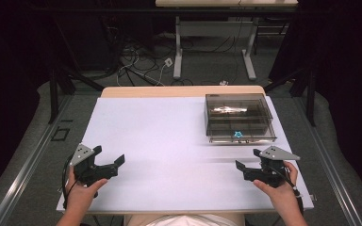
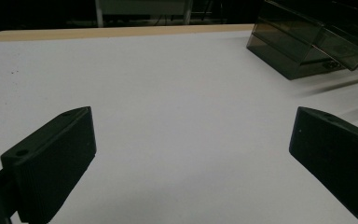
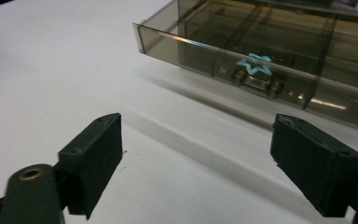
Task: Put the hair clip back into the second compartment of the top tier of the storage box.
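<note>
My left tool (image 1: 108, 160) sits low at the near-left of the desk (image 1: 169, 141), left hand (image 1: 82, 190) wrapped round its body from behind, forearm coming up from the bottom edge. It points up and to the right across the desk. Jaws wide, nothing between them; its own view has bare white surface in the gap.

Right tool (image 1: 246, 159) at the near-right, right hand (image 1: 278, 188) gripping from behind, grey three-cornered plate (image 1: 277, 153) on top. It aims up-left, just short of the box. Jaws stand wide, nothing between, pads clear of everything.

The smoked clear box (image 1: 238, 115) is at the far-right of the desk, just beyond the right tool. It is split into compartments, front edge facing me. A small light-blue star-shaped piece (image 3: 254, 65) shows at the middle of the front wall above a small latch (image 3: 256, 84); can't tell whether the star lies inside a compartment or sits on the wall. Something pale glints in a rear compartment, too blurred to name.

Desk top is plain white with a wooden strip (image 1: 179, 91) along the far edge. Beyond it: grey floor, loose cables (image 1: 136, 66), legs of another desk (image 1: 179, 47), dark curtains both sides.
</note>
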A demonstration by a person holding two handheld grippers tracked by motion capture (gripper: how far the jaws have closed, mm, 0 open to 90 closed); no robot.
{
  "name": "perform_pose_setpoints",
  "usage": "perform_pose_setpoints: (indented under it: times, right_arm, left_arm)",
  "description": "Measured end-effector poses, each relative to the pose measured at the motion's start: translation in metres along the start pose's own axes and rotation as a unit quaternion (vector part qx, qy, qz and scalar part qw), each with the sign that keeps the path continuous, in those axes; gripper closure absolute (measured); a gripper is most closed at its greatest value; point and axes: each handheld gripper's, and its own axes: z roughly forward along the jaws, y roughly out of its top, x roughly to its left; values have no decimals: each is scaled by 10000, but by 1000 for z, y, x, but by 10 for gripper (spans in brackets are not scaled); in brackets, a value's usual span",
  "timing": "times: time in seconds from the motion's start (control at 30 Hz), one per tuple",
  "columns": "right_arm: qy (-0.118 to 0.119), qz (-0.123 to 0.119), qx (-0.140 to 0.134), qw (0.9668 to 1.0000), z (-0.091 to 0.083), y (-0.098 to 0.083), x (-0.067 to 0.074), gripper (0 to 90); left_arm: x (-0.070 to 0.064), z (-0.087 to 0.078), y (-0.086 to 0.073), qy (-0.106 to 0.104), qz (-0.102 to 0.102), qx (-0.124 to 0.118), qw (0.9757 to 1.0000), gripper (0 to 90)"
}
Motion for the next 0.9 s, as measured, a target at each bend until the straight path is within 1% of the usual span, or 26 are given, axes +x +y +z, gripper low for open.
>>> perform_pose_setpoints:
  times: [0.1, 0.2, 0.23, 0.27, 0.33, 0.37, 0.43, 0.47, 0.5, 0.57, 0.6, 0.63, 0.7, 0.77, 0.8, 0.9]
  right_arm:
    - [-183, 35, 36, 9998, 2, -5, -4, 156]
    - [-290, 68, 56, 9995, 5, -11, -7, 154]
    - [-366, 65, 59, 9993, 7, -14, -9, 152]
    - [-385, 116, 86, 9992, 8, -16, -10, 149]
    - [-459, 79, 92, 9989, 11, -20, -14, 148]
    - [-508, 123, 97, 9986, 13, -22, -15, 144]
    - [-579, 132, 94, 9982, 16, -26, -17, 134]
    - [-583, 140, 120, 9981, 17, -28, -18, 134]
    - [-636, 109, 134, 9978, 18, -29, -19, 134]
    - [-640, 157, 123, 9977, 20, -31, -20, 131]
    - [-672, 131, 138, 9976, 21, -32, -21, 122]
    - [-728, 144, 147, 9971, 22, -33, -21, 110]
    - [-767, 165, 141, 9968, 24, -34, -22, 88]
    - [-741, 238, 184, 9968, 25, -36, -23, 53]
    - [-763, 244, 211, 9966, 25, -36, -23, 38]
    - [-780, 248, 230, 9964, 25, -36, -23, 26]
  left_arm:
    - [0, 0, 0, -11, -11, 10, 10000, 2]
    - [0, 0, 0, -10, -20, 17, 10000, 2]
    - [0, 0, 0, -13, -19, 17, 10000, 2]
    - [0, 0, 0, -12, -8, 7, 10000, 2]
    - [0, 0, 0, -23, -35, -22, 10000, 2]
    - [0, 0, 0, -24, -21, -11, 10000, 2]
    - [1, 0, 0, -22, -8, -2, 10000, 2]
    - [1, 0, 0, -22, -12, -4, 10000, 2]
    - [1, 0, 0, -18, -15, -5, 10000, 2]
    - [1, 0, 0, -18, -16, -10, 10000, 2]
    - [1, 0, 0, -17, -14, -9, 10000, 2]
    - [1, 0, 0, -15, -16, -13, 10000, 2]
    - [1, 0, 0, -14, -12, -16, 10000, 2]
    - [1, 0, 0, -21, -36, -28, 10000, 2]
    - [1, 0, 0, -7, -4, -14, 10000, 2]
    - [1, 1, 0, -17, -33, -16, 10000, 2]
